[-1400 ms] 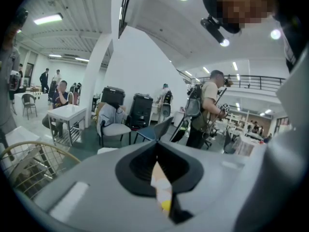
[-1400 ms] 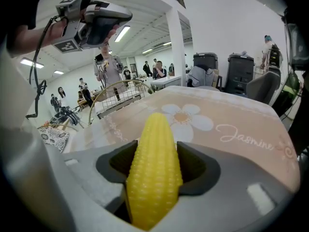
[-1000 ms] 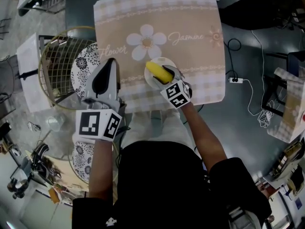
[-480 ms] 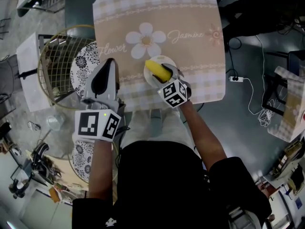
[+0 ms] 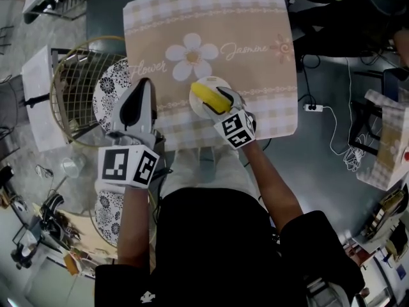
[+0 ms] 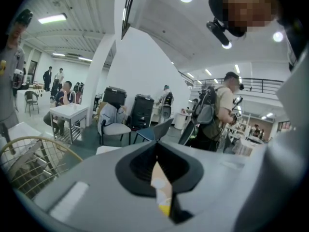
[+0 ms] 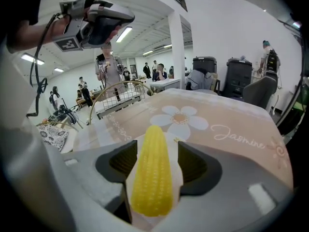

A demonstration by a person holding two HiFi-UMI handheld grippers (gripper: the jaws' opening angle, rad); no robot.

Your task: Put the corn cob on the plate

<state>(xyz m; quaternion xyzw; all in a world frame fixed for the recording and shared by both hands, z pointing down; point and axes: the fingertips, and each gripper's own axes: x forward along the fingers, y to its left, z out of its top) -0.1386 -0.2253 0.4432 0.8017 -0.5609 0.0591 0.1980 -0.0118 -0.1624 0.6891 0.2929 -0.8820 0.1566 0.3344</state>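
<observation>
The right gripper point(image 7: 157, 151) clamps the yellow corn cob point(image 7: 150, 178), its long axis along the jaws, directly over the small round white plate point(image 5: 211, 79). The left gripper point(image 6: 157, 173) is clenched empty, left of the plate.

A black short-sleeved top point(image 5: 211, 248) is worn, and bare light-brown forearms point(image 5: 271, 184) are seen beyond its sleeves. The left gripper point(image 5: 146, 85) and right gripper point(image 5: 217, 100) are shelled in pale grey with black jaw recesses, each fitted with a black-and-white marker cube point(image 5: 128, 167)
</observation>
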